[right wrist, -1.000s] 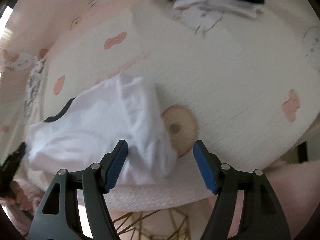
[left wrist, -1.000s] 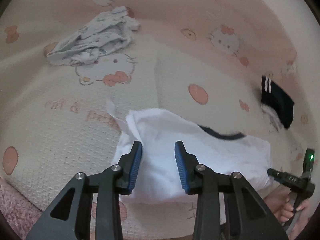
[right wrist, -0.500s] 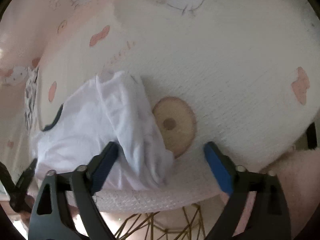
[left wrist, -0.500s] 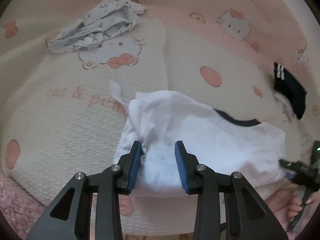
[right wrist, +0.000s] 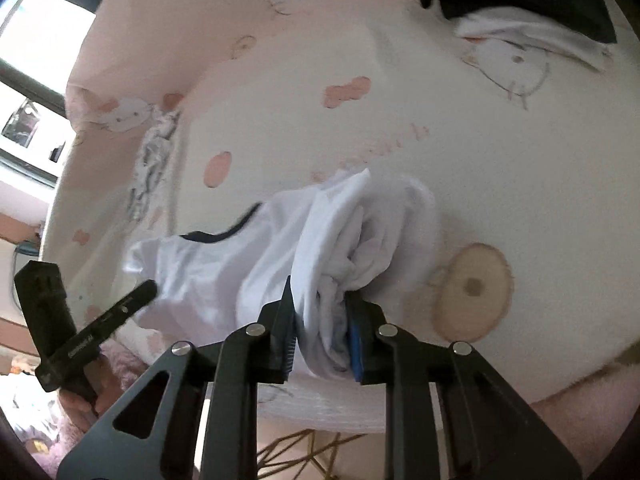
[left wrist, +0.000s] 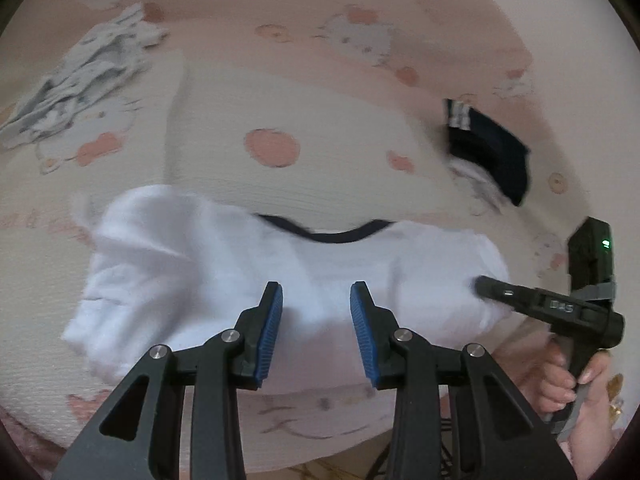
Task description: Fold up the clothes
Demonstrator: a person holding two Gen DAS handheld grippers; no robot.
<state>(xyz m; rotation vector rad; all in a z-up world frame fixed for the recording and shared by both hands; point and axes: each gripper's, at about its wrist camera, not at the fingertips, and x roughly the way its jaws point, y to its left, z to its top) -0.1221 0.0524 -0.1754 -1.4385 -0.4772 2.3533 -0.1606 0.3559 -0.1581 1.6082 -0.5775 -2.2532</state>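
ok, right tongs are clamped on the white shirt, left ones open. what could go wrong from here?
1. The right tongs hold a bunched wad of the white shirt, probably several layers; pulling may drag the whole garment rather than one edge.
2. The left tongs are open over the shirt's middle, not an edge, so closing there could pinch a crease into the fold.
3. The shirt lies near the bed edge; a hard tug might slide it off.
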